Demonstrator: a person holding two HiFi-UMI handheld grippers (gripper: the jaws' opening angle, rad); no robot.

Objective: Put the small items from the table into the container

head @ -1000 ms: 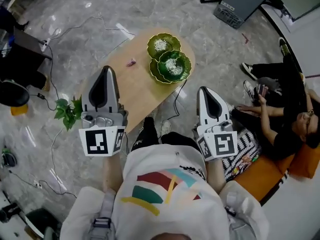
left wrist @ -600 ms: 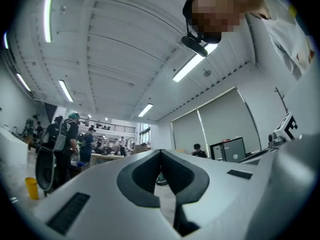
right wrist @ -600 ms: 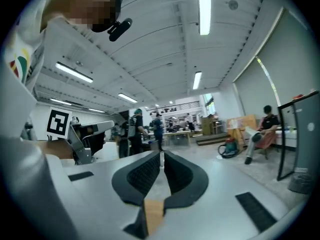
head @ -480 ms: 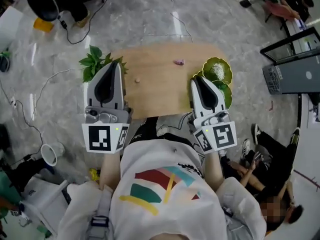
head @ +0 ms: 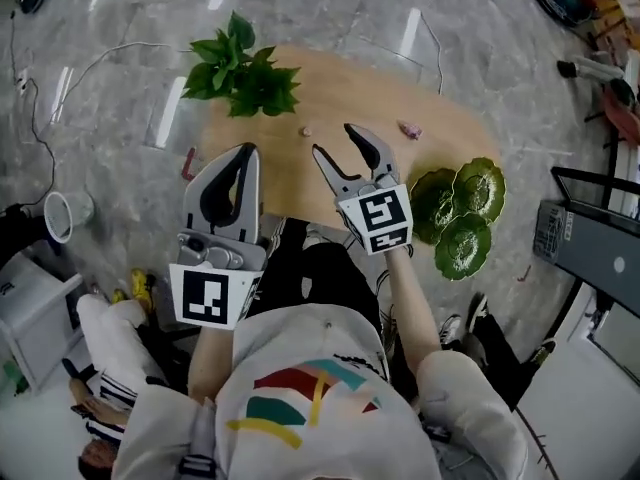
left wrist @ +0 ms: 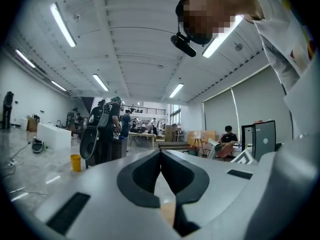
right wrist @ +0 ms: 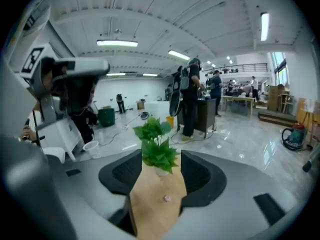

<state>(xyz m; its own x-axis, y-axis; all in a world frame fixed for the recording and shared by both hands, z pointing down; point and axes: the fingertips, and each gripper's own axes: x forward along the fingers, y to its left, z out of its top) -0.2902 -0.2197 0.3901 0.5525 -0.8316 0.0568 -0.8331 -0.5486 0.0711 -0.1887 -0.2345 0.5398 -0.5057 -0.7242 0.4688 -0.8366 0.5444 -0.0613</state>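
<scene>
On the wooden table lie a small pale item near the plant and a pink item further right. Three green leaf-shaped dishes cluster at the table's right end. My right gripper hangs over the near edge, its jaws opening with nothing between them. In the right gripper view, the right gripper frames the tabletop, and a small pale item lies ahead of it. My left gripper is shut and empty, left of the table edge; in the left gripper view, the left gripper points level into the room.
A leafy potted plant stands on the table's far left corner and shows straight ahead as the plant. Cables trail over the marble floor. A white cup and a person sitting on the floor are at the left.
The head view has swung round the table. My right gripper went from shut to wide open and reached over the table's near edge. The left gripper came lower, still shut.
</scene>
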